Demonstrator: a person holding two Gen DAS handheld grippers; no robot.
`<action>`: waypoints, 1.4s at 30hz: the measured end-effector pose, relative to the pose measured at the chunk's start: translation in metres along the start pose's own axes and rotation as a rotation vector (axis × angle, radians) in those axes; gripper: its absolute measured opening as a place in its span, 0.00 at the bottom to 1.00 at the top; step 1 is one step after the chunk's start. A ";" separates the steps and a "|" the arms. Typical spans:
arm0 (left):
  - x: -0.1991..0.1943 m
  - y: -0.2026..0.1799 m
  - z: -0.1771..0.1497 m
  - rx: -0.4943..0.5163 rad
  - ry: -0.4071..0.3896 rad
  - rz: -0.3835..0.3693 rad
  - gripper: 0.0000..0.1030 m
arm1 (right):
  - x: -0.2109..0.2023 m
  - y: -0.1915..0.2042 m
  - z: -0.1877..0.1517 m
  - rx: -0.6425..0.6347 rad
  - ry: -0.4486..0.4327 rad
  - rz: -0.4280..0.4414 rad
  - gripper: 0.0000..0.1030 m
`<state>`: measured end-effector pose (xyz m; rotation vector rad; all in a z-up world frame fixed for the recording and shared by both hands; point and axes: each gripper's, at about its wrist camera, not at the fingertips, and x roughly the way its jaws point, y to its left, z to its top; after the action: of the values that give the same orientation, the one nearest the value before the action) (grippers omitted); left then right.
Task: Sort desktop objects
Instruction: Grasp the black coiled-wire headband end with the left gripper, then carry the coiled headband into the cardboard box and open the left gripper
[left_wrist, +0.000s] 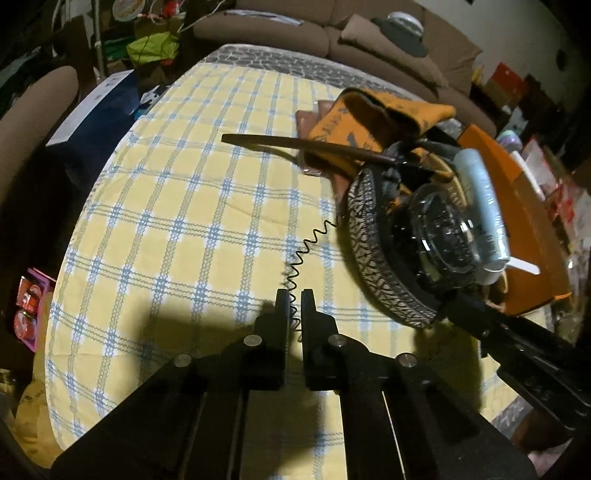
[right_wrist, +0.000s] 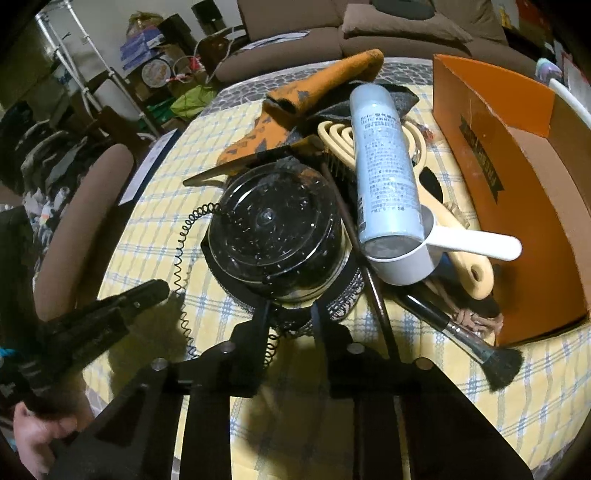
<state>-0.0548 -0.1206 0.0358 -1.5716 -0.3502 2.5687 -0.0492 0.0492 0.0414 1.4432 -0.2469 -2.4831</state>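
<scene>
We've got the left tool (left_wrist: 294, 295) nearly clenched around one end of the black coiled cord (left_wrist: 306, 251), fingers just either side of it. The right tool (right_wrist: 290, 310) is clamped on the patterned band (right_wrist: 343, 299) right under the clear dome lid (right_wrist: 275, 236). Ahead of it sit a spray can (right_wrist: 384, 170), white scoop (right_wrist: 406, 262) and cream comb (right_wrist: 461, 236), orange box (right_wrist: 517, 206) off right on the checked counter (left_wrist: 166, 221).

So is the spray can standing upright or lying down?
Lying down. The spray can rests on its side across the cream comb and pile, its base against the white measuring scoop.
</scene>
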 end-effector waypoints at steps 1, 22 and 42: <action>0.000 0.000 -0.001 0.000 0.000 0.010 0.05 | 0.000 0.000 -0.001 -0.010 0.001 -0.001 0.16; 0.019 -0.015 -0.007 0.010 0.022 0.025 0.06 | 0.007 -0.011 -0.007 -0.010 0.054 0.007 0.16; -0.048 -0.085 0.008 0.039 -0.092 -0.140 0.06 | -0.082 -0.054 0.008 0.032 -0.131 0.070 0.16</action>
<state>-0.0426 -0.0496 0.1020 -1.3677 -0.4015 2.5295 -0.0246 0.1252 0.0980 1.2624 -0.3575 -2.5298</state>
